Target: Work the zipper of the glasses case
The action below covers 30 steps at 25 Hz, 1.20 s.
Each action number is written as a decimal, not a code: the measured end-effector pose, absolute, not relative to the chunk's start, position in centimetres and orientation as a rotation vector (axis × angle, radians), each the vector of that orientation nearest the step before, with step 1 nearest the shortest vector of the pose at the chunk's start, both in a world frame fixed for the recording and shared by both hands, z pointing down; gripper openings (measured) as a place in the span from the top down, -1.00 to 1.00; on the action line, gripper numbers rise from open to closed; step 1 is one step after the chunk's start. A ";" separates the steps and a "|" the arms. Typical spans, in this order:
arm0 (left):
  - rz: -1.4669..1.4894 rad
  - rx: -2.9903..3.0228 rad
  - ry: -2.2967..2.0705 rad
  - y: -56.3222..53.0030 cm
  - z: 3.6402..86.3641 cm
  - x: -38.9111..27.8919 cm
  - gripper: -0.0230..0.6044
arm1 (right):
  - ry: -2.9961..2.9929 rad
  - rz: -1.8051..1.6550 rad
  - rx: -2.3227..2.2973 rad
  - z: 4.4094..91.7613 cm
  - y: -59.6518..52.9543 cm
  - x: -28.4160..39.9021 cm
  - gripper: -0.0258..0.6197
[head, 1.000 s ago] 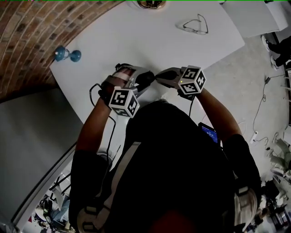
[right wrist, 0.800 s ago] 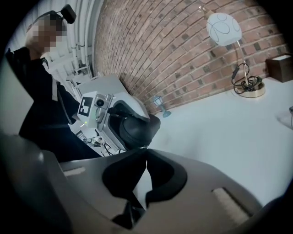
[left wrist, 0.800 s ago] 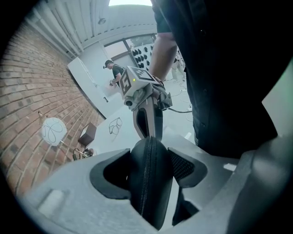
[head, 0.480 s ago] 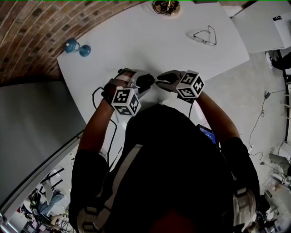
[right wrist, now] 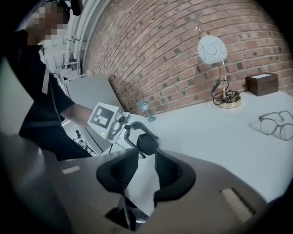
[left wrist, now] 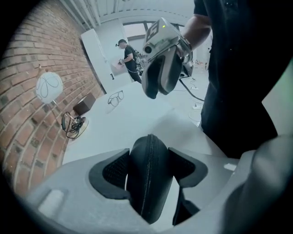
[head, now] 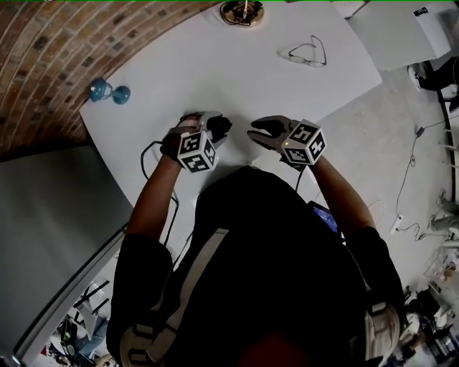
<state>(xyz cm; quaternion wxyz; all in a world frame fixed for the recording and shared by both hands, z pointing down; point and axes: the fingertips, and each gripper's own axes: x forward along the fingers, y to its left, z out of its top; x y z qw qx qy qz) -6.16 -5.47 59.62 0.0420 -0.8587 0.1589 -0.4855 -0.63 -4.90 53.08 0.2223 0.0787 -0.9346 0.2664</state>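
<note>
A black glasses case (left wrist: 150, 178) stands on edge between my left gripper's pads, zipper line facing the camera; my left gripper (head: 215, 129) is shut on it. In the head view the case (head: 221, 127) shows just past that gripper, over the white table (head: 237, 72). My right gripper (head: 252, 132) is a short gap to the right of the case. Its jaws have just been opening and nothing is between them. The right gripper view shows the case (right wrist: 147, 143) beyond its open jaws (right wrist: 146, 169). The zipper pull is not visible.
A pair of glasses (head: 307, 52) lies at the table's far right. A lamp (right wrist: 212, 49) with a brass base (head: 242, 12) and a dark box (right wrist: 262, 83) stand by the brick wall. A blue glass object (head: 107, 91) sits at the far left. My cables run off the near edge.
My right gripper's tips were at the case; now its jaws have parted and it has drawn off to the right. My left gripper has sunk toward the table with the case.
</note>
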 end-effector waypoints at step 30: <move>-1.511 -2.748 0.711 -6.4 60.2 -5.8 -0.20 | -2.624 0.714 0.411 51.7 -5.8 2.5 0.59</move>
